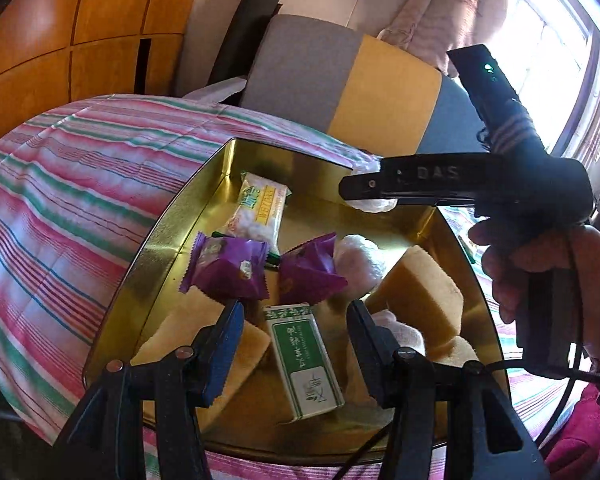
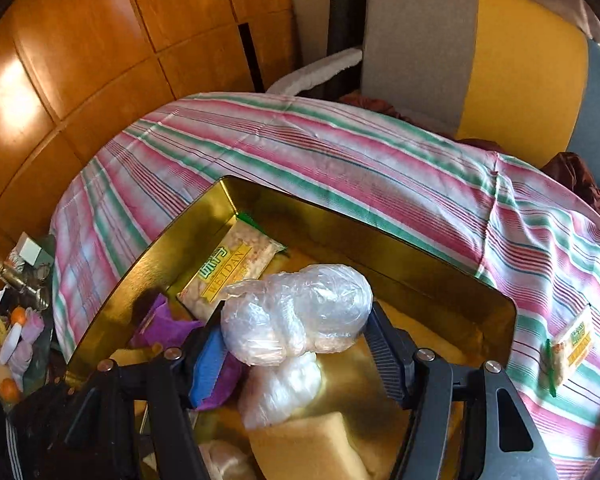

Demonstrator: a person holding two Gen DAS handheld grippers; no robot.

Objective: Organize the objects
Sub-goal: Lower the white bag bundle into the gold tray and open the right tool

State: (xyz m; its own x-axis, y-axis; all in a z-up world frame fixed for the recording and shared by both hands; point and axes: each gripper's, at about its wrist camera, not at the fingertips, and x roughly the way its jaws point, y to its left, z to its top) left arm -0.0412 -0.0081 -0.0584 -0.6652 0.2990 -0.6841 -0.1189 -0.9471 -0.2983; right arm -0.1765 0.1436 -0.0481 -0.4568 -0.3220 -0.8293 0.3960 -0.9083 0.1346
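A gold tin (image 1: 152, 248) on the striped cloth holds snacks: a yellow-and-white packet (image 1: 260, 208), two purple packets (image 1: 228, 268), a green box (image 1: 304, 356), yellow cake blocks (image 1: 424, 292) and a white plastic-wrapped bundle (image 1: 358, 264). My left gripper (image 1: 296, 310) hovers open over the green box, its pads clear of it. My right gripper (image 2: 296, 328) is shut on a clear plastic-wrapped bundle (image 2: 300, 312) above the gold tin (image 2: 440, 280). In the left wrist view the right gripper (image 1: 366, 190), held in a hand, hangs over the tin's far right corner.
Another yellow-and-white packet (image 2: 572, 348) lies on the striped cloth (image 2: 340, 160) right of the tin. A chair with grey and yellow panels (image 2: 460, 52) stands behind the table. Clutter (image 2: 16, 320) sits low at the left, by the wooden wall.
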